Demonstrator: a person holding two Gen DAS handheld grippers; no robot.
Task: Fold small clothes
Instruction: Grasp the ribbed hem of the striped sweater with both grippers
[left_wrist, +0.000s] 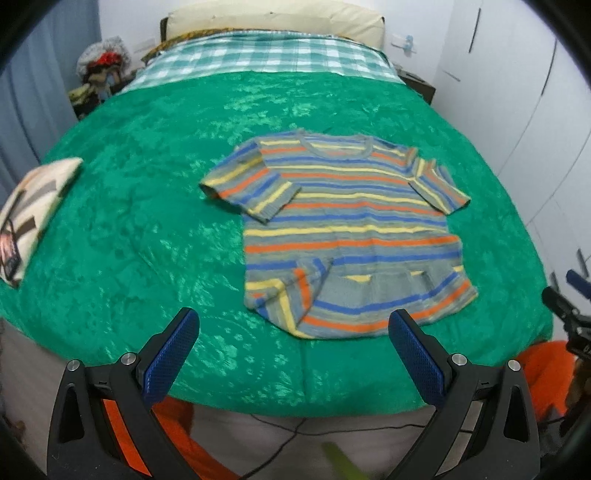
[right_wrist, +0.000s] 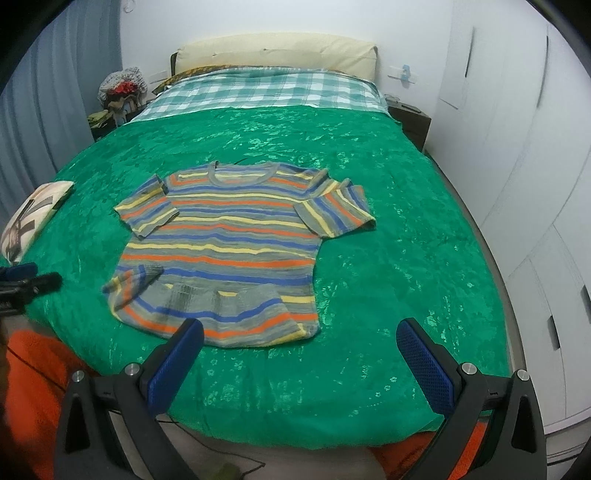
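A small striped T-shirt (left_wrist: 351, 225) in grey, blue, orange and yellow lies spread on the green bedspread (left_wrist: 147, 229), neck away from me. Its hem is rumpled, with one lower corner turned up. In the right wrist view the same striped T-shirt (right_wrist: 225, 251) sits left of centre on the green bedspread (right_wrist: 406, 258). My left gripper (left_wrist: 293, 321) hangs open over the near bed edge, just short of the hem. My right gripper (right_wrist: 300, 330) is open too, its left finger (right_wrist: 177, 365) overlapping the hem in the picture. Neither holds anything.
A folded cream garment (left_wrist: 33, 210) lies at the bed's left edge. A checked sheet (left_wrist: 266, 55) and a pillow (left_wrist: 273, 18) are at the head. White wardrobe doors (right_wrist: 517, 147) stand on the right, a nightstand (right_wrist: 410, 118) behind. Orange cloth (right_wrist: 33, 369) and a cable lie below.
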